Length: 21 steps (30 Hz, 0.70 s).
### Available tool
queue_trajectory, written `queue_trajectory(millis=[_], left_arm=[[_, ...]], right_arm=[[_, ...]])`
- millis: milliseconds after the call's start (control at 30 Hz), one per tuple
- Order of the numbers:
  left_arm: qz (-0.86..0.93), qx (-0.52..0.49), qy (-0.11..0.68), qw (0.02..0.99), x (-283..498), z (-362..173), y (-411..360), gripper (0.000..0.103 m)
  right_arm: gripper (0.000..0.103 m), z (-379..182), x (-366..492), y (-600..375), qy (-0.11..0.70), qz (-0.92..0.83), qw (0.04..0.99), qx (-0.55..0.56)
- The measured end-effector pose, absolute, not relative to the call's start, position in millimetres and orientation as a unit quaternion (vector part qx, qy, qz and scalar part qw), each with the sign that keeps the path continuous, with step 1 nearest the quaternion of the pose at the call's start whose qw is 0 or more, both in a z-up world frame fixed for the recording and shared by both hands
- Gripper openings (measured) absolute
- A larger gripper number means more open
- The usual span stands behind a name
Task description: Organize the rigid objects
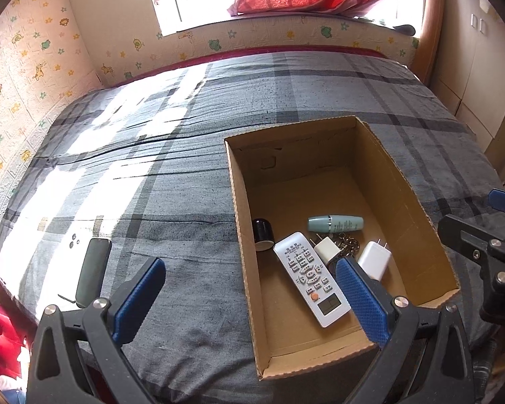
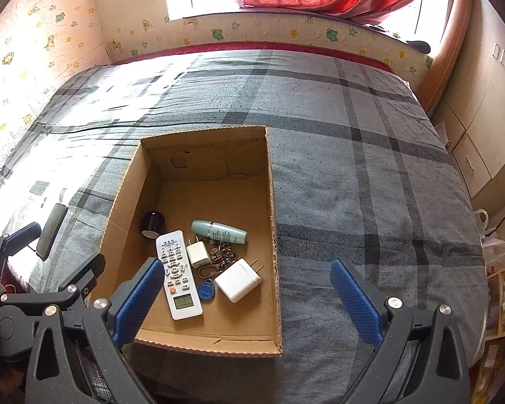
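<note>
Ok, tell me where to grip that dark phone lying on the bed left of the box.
Grip the dark phone across its narrow width at mid-length, coming straight down with the left gripper, the nearer one. It lies flat on the bedspread, long and slim, so only its long edges likely fit between the open jaws.

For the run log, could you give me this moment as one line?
left gripper: open, empty | right gripper: open, empty | cardboard box: remote, chargers, keys, bottle | phone: on bed
</note>
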<state>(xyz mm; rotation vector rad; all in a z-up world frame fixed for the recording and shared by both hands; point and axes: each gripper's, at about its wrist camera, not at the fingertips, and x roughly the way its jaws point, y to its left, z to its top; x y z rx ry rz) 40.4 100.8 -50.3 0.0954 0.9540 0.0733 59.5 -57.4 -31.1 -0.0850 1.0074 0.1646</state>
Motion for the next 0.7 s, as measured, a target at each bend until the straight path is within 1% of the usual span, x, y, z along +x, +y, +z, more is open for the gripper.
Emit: queue_trajectory(millis=[700], left_arm=[[0.018, 0.044, 0.433, 0.900, -14, -14, 65, 0.103]], right_arm=[[0.101, -3, 9, -74, 0.459, 0.069, 0.885, -0.037]])
